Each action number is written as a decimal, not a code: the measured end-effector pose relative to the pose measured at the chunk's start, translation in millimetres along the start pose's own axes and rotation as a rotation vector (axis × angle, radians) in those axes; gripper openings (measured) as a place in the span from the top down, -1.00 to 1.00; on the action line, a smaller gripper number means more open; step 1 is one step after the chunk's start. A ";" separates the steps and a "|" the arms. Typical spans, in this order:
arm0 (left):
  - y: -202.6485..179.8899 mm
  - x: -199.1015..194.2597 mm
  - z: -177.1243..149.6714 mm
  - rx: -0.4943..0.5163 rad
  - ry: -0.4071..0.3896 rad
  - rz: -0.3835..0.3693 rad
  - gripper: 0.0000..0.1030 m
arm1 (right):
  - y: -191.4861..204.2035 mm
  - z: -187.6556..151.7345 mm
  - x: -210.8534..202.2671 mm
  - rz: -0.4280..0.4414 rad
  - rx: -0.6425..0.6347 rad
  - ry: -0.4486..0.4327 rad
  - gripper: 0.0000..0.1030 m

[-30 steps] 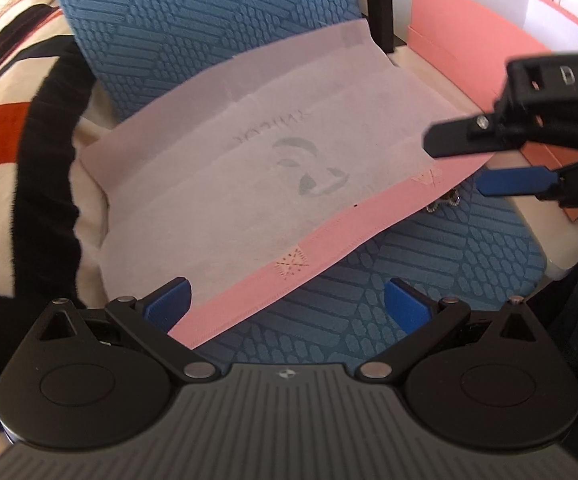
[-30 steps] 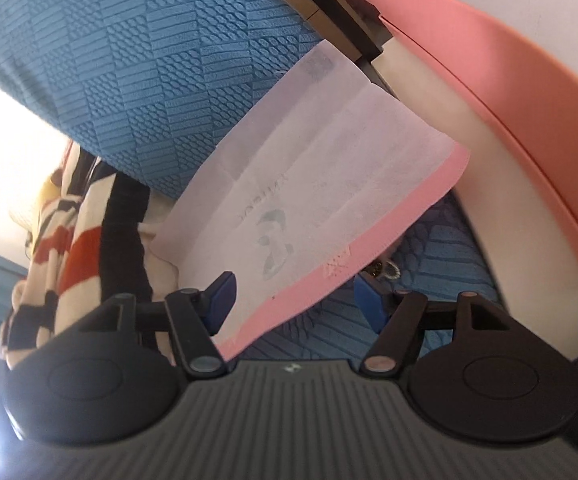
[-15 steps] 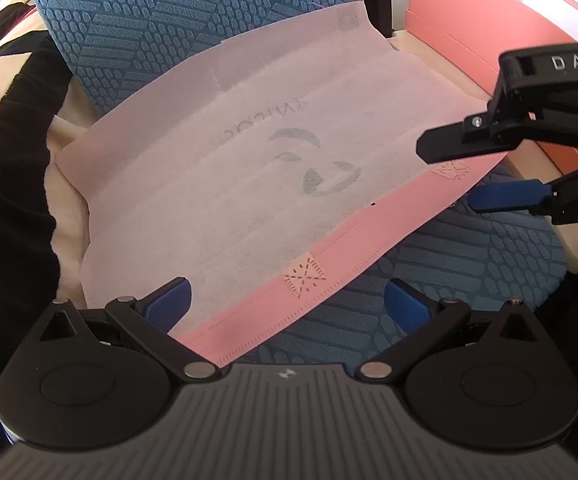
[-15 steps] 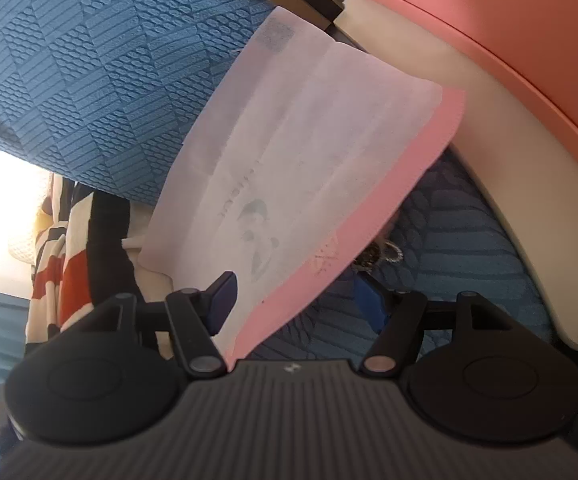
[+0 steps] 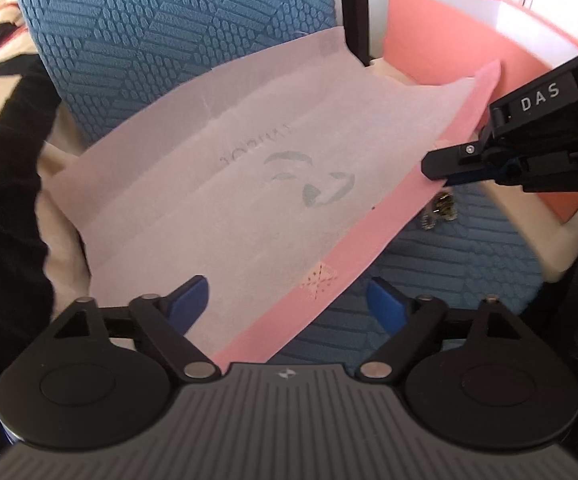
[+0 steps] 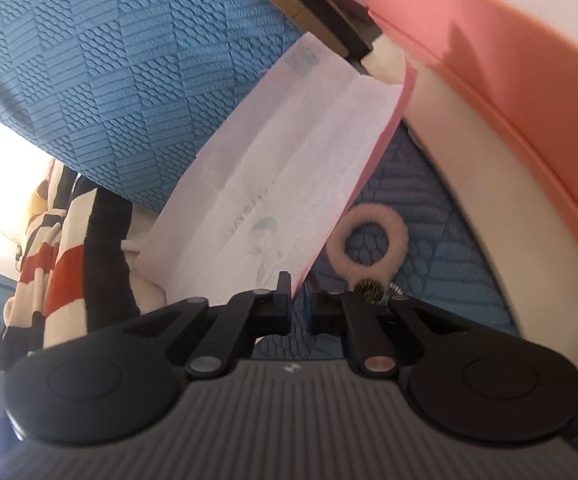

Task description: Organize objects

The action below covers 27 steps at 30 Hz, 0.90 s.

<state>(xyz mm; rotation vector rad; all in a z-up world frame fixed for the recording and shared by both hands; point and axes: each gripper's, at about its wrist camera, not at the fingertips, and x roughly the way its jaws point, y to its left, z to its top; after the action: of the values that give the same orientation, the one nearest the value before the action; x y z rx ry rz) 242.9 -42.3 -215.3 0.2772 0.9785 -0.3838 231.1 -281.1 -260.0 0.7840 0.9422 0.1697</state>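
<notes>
Between the right gripper's fingers sits the paper sheet's pink edge.

surface: blue cushion | on it: pink-edged tissue sheet, fuzzy ring with a metal charm | beside: pink box
</notes>
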 end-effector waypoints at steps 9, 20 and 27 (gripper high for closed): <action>8.9 -2.9 -8.1 -0.089 0.027 -0.181 0.62 | -7.6 16.9 -11.1 -0.019 -0.031 -0.056 0.85; 28.2 -4.5 -27.4 -0.500 0.011 -0.434 0.83 | -3.7 23.0 -24.7 -0.051 -0.131 -0.125 0.30; 38.7 11.3 -43.6 -0.670 0.009 -0.500 0.83 | 14.4 3.2 -23.6 -0.042 -0.287 -0.135 0.34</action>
<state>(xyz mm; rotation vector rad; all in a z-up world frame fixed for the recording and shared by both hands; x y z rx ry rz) 232.7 7.5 -245.9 -0.5840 1.1256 -0.4812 222.4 -283.2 -233.7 0.5043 0.7844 0.2072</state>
